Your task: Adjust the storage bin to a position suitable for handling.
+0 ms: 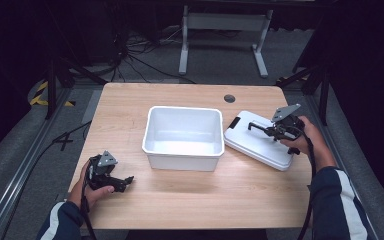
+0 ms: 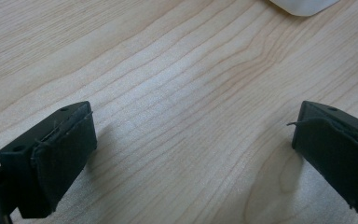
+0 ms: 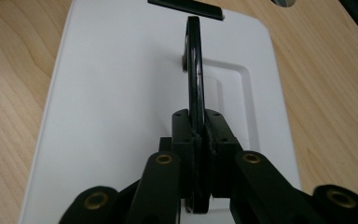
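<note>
A white rectangular bin point(image 1: 183, 137) stands empty in the middle of the wooden table point(image 1: 190, 200). To its right lies a white lid point(image 1: 257, 142) point(image 3: 121, 93) with a black carrying handle point(image 1: 258, 128) point(image 3: 195, 70) raised upright. My right gripper point(image 1: 272, 131) point(image 3: 196, 130) is shut on that handle, clamping it between both jaws. My left gripper point(image 1: 125, 181) point(image 2: 191, 144) rests low over bare wood at the front left, open, with nothing between its pads point(image 2: 65, 149).
A black clip point(image 3: 185, 8) sits at the lid's far edge. A round grey cable port point(image 1: 229, 98) is set in the table's far right. A corner of the bin point(image 2: 303, 5) shows in the left gripper view. Beyond the table are a desk frame and cables on the floor.
</note>
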Motion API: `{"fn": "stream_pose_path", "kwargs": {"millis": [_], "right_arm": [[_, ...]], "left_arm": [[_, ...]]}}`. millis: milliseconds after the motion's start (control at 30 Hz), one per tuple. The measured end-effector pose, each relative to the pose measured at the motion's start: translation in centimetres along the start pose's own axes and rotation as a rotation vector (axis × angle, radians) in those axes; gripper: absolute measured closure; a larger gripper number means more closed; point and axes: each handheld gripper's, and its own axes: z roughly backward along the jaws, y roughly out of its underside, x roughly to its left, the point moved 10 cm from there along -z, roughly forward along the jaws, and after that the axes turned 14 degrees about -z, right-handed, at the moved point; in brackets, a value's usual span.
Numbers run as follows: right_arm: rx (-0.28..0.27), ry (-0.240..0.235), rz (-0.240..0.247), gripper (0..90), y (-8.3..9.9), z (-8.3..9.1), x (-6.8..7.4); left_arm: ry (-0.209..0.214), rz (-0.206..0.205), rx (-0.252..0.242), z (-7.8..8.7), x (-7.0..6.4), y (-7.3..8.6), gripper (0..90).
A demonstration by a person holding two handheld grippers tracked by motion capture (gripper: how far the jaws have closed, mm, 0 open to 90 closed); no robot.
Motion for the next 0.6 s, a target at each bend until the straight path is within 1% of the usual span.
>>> {"fn": "stream_pose_path", "kwargs": {"millis": [33, 67, 167, 200, 267, 367, 467, 567, 600], "right_arm": [[-0.007, -0.002, -0.017, 84.3, 0.1, -0.3, -0.1], [-0.005, -0.004, -0.023, 84.0, 0.2, -0.5, -0.1], [0.000, 0.014, -0.021, 84.1, 0.3, -0.9, -0.4], [0.011, 0.020, -0.021, 84.0, 0.4, -1.1, -0.4], [0.017, 0.019, -0.020, 84.1, 0.5, -1.3, -0.5], [0.022, 0.018, -0.034, 83.9, 0.6, -1.6, -0.6], [0.017, 0.009, -0.036, 81.1, 0.5, -1.6, -0.5], [0.003, -0.003, -0.040, 78.6, 0.0, -1.2, -0.3], [0.000, 0.007, -0.033, 77.9, -0.1, -1.0, -0.4]], "left_arm": [[0.000, -0.001, 0.000, 0.0, 0.0, 0.0, 0.2], [0.000, -0.001, 0.000, 0.0, 0.0, 0.0, 0.2], [0.002, 0.002, -0.001, 0.0, 0.0, 0.0, 0.2], [0.003, 0.004, -0.002, 0.0, 0.0, 0.0, 0.2], [0.004, 0.003, -0.002, 0.0, 0.0, 0.0, 0.2], [0.004, 0.003, -0.002, 0.0, 0.0, 0.0, 0.2], [0.004, 0.003, -0.002, 0.0, 0.0, 0.0, 0.2], [0.004, 0.002, -0.001, 0.0, 0.0, 0.0, 0.2], [0.004, 0.002, 0.000, 0.0, 0.0, 0.0, 0.2]]}}
